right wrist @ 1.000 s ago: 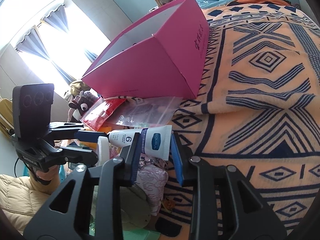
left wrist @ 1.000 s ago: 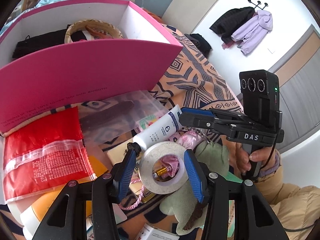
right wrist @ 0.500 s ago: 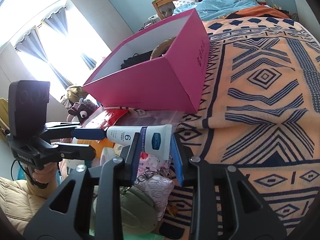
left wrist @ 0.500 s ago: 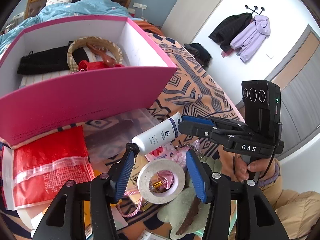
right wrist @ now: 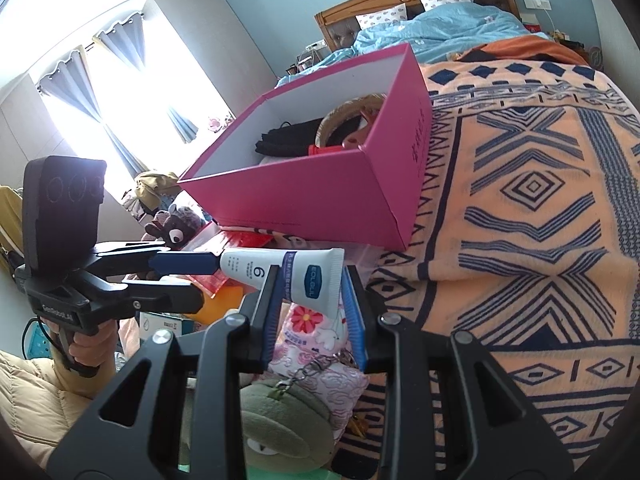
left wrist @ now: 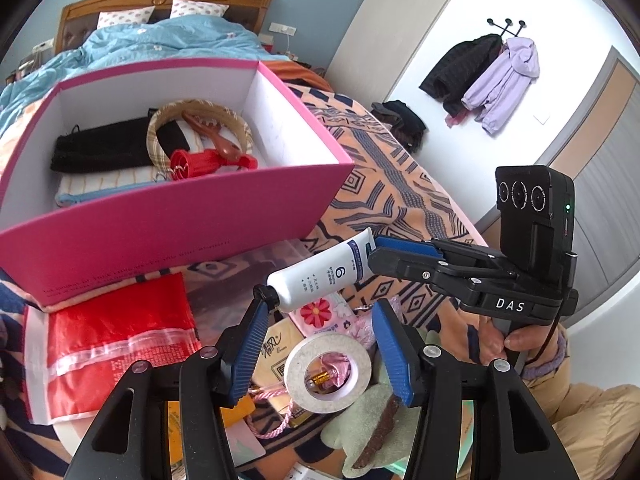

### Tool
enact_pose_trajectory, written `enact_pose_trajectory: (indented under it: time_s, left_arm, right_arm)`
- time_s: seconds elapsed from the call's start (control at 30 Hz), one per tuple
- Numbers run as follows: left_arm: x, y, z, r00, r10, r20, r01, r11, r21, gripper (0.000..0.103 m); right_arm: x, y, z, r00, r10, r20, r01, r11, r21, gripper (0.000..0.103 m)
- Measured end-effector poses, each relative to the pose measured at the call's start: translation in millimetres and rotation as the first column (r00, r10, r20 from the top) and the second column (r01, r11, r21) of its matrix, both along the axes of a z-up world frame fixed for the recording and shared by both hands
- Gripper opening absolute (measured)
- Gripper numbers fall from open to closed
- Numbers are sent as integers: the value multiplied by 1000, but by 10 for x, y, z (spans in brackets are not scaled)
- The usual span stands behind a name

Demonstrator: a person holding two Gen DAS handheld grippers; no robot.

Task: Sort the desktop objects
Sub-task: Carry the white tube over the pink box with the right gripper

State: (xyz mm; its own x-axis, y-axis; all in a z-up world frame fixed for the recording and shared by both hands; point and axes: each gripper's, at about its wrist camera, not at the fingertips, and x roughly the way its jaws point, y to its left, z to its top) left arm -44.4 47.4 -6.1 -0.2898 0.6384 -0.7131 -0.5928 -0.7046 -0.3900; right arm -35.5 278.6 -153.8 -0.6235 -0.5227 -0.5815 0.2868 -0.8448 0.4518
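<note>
Our right tool (right wrist: 307,312) is clenched on the crimped end of a white tube (left wrist: 320,274), held in the air just in front of the pink box (left wrist: 180,224). Our left tool (left wrist: 318,346) is released, above a tape roll (left wrist: 328,374) in the clutter. The grip sits at the tube's tail, so the heavy cap end could swing or slip on the way over the near wall. Our tools hide much of the pile, and we cannot see the box's near floor.
</note>
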Motion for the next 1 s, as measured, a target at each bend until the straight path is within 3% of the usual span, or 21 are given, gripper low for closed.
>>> enact_pose_trajectory:
  time_s: [1.0]
  left_arm:
    - [5,-102,442,992,15,-128,-12,1000,29,54]
  right_arm:
    - [-50,-89,444,994,21,-109,-18,999,33,33]
